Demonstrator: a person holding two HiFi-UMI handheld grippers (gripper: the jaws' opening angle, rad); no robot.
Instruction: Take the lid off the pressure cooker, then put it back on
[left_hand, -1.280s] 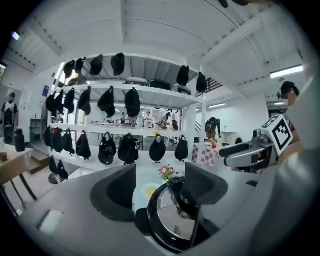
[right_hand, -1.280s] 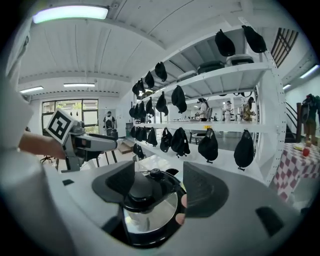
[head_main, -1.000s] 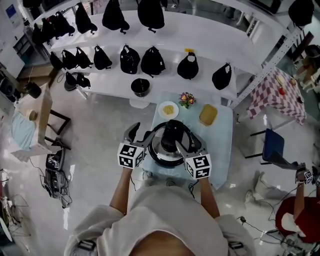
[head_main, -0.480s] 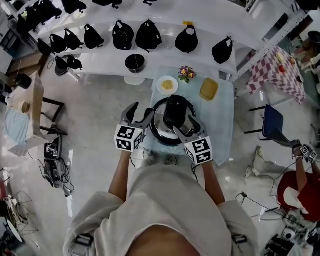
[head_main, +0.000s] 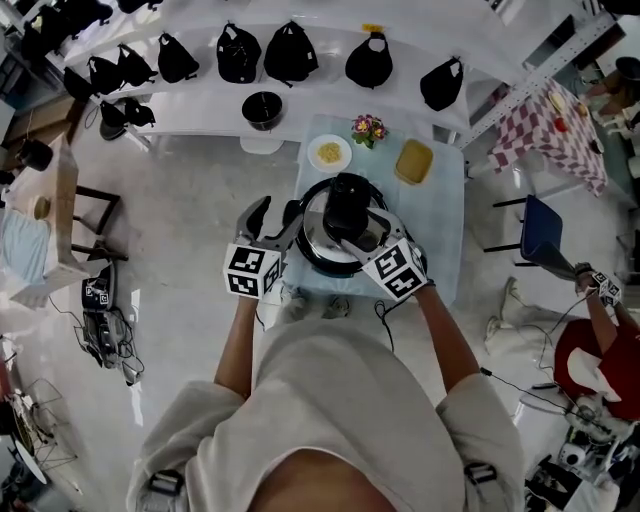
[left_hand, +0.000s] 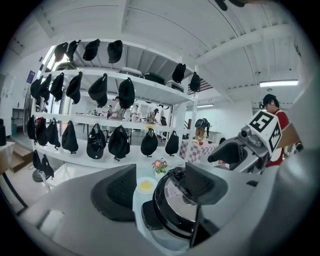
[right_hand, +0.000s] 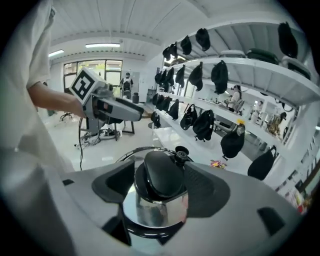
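The steel pressure cooker (head_main: 322, 238) stands on a light blue table (head_main: 442, 245) with its lid on. In the right gripper view the lid's big black knob (right_hand: 159, 172) sits between the pads of my right gripper (right_hand: 160, 189). Those jaws stand wide on either side of the knob, very close to it, and I see no squeeze. In the head view my right gripper (head_main: 362, 232) reaches over the lid from the front right. My left gripper (head_main: 272, 222) is open at the cooker's left side. Its black side handle (left_hand: 150, 220) lies low between the pads of the left gripper (left_hand: 160, 187).
Behind the cooker on the table are a white plate of yellow food (head_main: 329, 153), a small flower bunch (head_main: 368, 128) and a yellow block (head_main: 414, 161). White shelves with black caps (head_main: 290, 55) run behind. A blue chair (head_main: 545, 240) and a person (head_main: 600, 350) are at the right.
My right gripper has moved forward over the lid until its jaws flank the knob. The left gripper has stayed at the cooker's left side. The head camera has shifted a little.
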